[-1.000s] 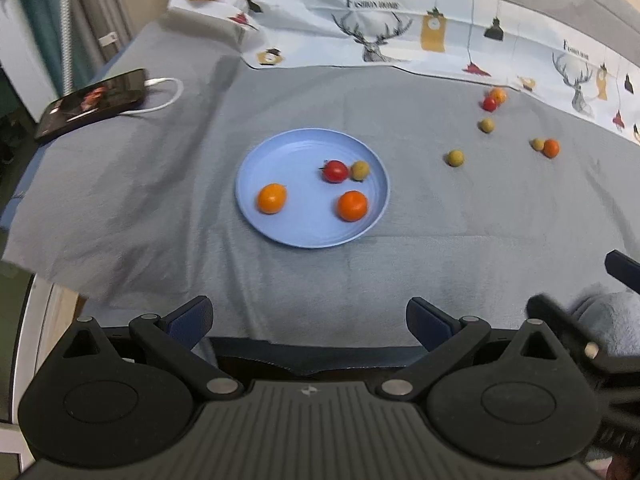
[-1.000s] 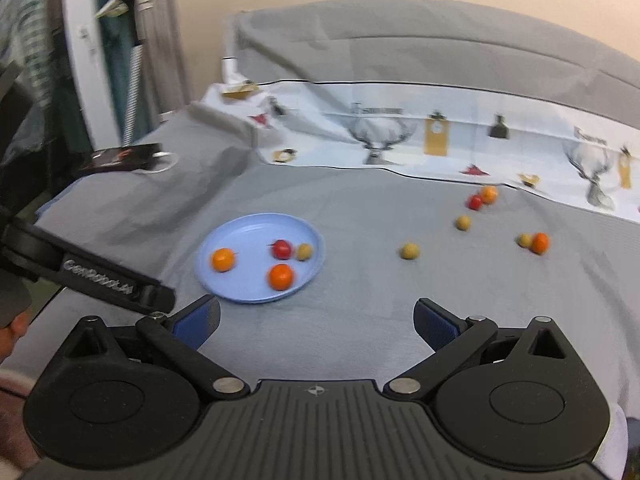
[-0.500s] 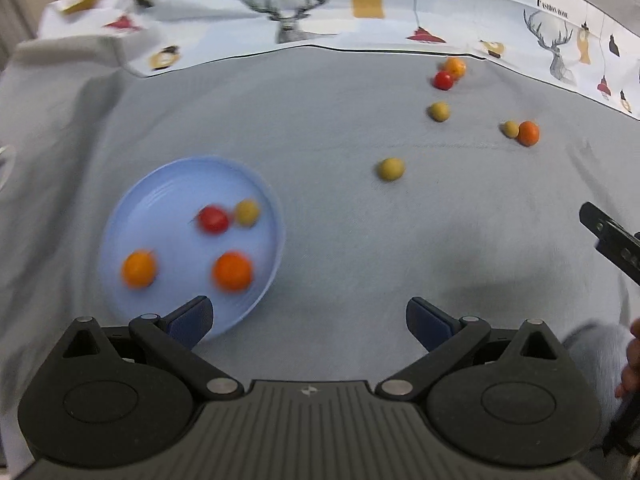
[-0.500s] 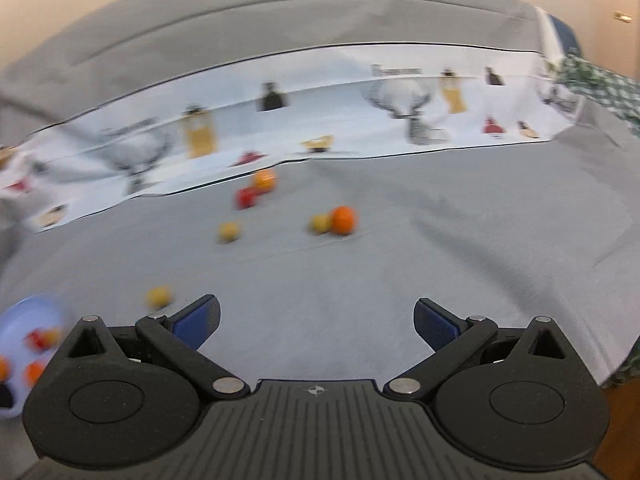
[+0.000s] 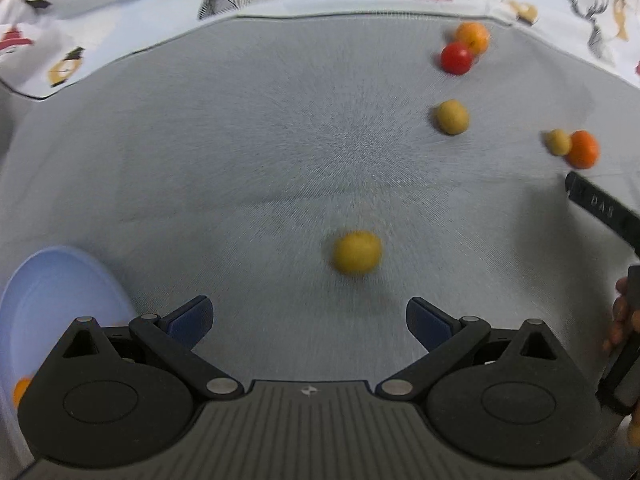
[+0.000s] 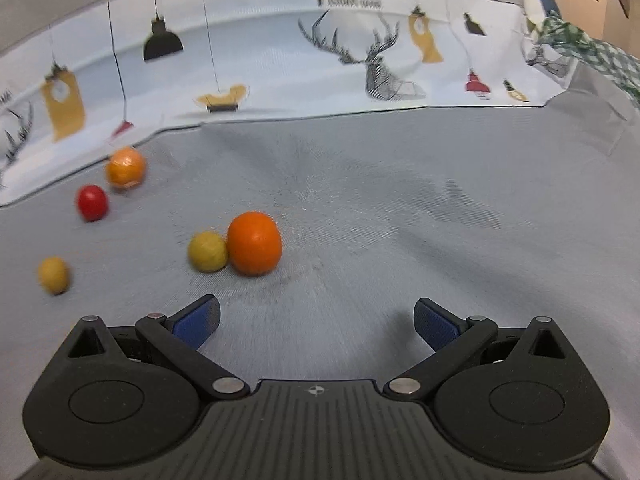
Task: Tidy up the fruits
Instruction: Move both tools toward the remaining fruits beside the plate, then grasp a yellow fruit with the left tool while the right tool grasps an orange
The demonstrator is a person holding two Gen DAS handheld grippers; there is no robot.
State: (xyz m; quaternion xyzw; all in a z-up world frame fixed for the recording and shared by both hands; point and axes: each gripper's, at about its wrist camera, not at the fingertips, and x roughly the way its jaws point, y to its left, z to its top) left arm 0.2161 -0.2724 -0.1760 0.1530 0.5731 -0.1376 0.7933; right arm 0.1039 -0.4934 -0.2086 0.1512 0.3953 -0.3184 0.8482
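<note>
My left gripper (image 5: 308, 316) is open and empty above the grey cloth; a yellow fruit (image 5: 357, 257) lies just ahead of its fingers. The blue plate (image 5: 60, 292) sits at lower left, with an orange fruit (image 5: 21, 391) showing at its edge. Farther off lie a red tomato (image 5: 456, 58), an orange fruit (image 5: 473, 37), a yellow fruit (image 5: 452, 117), and a yellow and orange pair (image 5: 573, 146). My right gripper (image 6: 316, 322) is open and empty; an orange fruit (image 6: 254, 249) touching a yellow fruit (image 6: 208, 251) lies just ahead, left of centre.
A white printed cloth (image 6: 280, 60) with deer and lamps borders the far side of the grey cloth (image 6: 400, 208). The right gripper's body and the hand holding it (image 5: 616, 280) show at the right edge of the left wrist view. A checked fabric (image 6: 592, 52) lies far right.
Both grippers moved forward and to the right, away from the plate. The yellow fruit now lies close before the left gripper, the orange and yellow pair close before the right. Both stayed open.
</note>
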